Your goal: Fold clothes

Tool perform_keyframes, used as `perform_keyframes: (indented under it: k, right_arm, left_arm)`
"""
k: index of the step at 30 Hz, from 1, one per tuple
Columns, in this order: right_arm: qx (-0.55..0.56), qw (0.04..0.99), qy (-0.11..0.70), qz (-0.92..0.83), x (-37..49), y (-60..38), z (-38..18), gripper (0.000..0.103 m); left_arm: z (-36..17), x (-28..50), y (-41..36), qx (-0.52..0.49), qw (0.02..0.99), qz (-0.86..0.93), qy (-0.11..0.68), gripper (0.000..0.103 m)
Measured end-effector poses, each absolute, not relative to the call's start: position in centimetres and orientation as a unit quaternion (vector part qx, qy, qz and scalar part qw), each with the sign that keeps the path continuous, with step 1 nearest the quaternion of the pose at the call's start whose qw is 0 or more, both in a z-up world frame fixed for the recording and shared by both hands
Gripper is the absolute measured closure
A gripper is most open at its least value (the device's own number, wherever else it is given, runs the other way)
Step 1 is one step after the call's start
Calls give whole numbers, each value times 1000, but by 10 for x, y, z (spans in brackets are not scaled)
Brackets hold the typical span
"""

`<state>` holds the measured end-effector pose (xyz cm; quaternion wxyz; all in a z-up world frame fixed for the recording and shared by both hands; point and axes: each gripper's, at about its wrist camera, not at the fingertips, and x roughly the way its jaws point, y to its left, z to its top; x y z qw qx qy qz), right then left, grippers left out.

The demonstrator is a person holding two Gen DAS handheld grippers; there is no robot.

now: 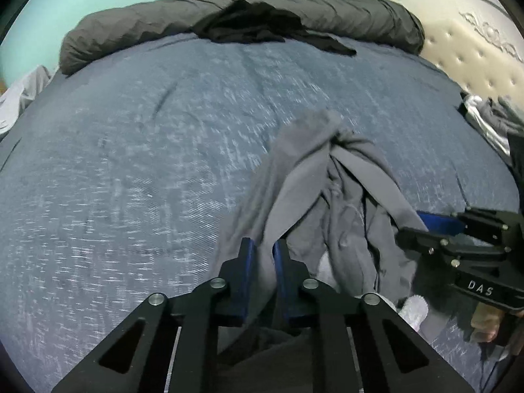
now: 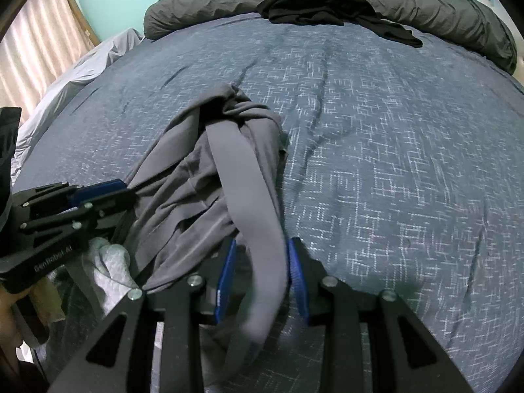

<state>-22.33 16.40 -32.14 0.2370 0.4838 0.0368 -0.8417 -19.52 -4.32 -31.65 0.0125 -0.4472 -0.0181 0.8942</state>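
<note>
A crumpled grey garment (image 1: 327,180) with a wide flat waistband lies bunched on the blue patterned bedspread (image 1: 131,163). In the left wrist view my left gripper (image 1: 263,245) is shut on a fold of its near edge, the blue pads pinching the cloth. In that view my right gripper (image 1: 416,224) reaches in from the right, its tips against the garment's right side. The right wrist view shows the garment (image 2: 196,170) with its waistband running between the blue pads of my right gripper (image 2: 262,249), which hold it. The left gripper (image 2: 126,188) pinches the cloth's left edge there.
A rolled dark grey duvet (image 1: 229,9) with a black garment (image 1: 262,29) on it lines the bed's far edge. A cream tufted headboard (image 1: 475,49) and a pile of clothes (image 1: 491,118) are at the right. A white fuzzy cloth (image 2: 108,262) lies under the garment.
</note>
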Motion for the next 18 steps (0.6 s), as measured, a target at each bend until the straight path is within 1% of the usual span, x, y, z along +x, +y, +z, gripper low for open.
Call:
perform_keyframes:
  k: [4, 8, 12, 14, 16, 18]
  right_arm:
    - [481, 235, 40, -844, -221, 164, -321, 70]
    - [480, 232, 41, -845, -221, 165, -321, 70]
    - [481, 231, 41, -845, -219, 166, -322, 70]
    - [481, 230, 41, -845, -219, 166, -323, 70]
    - [482, 229, 40, -845, -219, 166, -324, 70]
    - [482, 229, 39, -845, -219, 165, -323, 70]
  left_arm:
    - [-314, -195, -55, -438, -14, 898, -30, 92]
    - [-315, -193, -69, -438, -33, 897, -42, 92]
    - [-310, -185, -76, -436, -15, 898, -62, 92]
    - [-308, -184, -67, -439, 6, 897, -55, 92]
    - [-310, -187, -57, -443, 17, 895, -45, 90]
    - [-314, -190, -49, -448, 27, 893, -40, 86]
